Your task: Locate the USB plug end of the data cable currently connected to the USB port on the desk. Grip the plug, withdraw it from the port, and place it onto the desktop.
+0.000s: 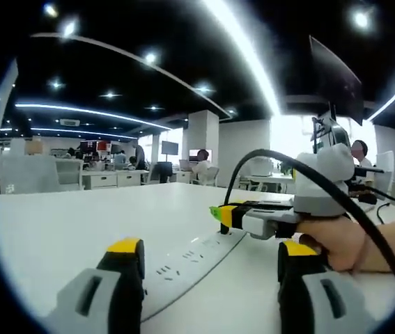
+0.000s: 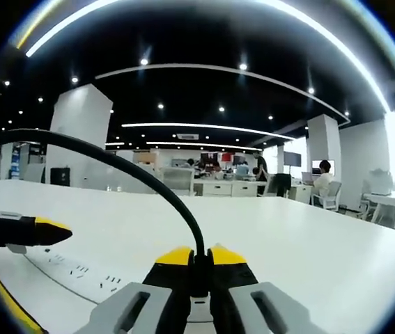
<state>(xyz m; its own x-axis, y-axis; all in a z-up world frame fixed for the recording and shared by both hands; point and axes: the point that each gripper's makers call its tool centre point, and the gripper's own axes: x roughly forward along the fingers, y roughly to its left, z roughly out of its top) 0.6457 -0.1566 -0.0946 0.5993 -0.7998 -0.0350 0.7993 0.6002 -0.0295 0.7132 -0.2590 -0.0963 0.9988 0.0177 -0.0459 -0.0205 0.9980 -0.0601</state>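
The power strip lies on the desk, chairs behind.

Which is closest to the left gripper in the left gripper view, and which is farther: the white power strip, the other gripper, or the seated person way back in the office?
From the left gripper:
1. The white power strip, lying between its jaws on the desk.
2. The right gripper, yellow-tipped, just beyond, coming in from the right over the strip.
3. The seated person, far across the office.

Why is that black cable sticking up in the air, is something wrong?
Nothing looks broken or spilled. The black cable arcs up because the right tongs are shut on it and hold it above the white desk. The power strip lies flat on the desk, between the open left tongs.
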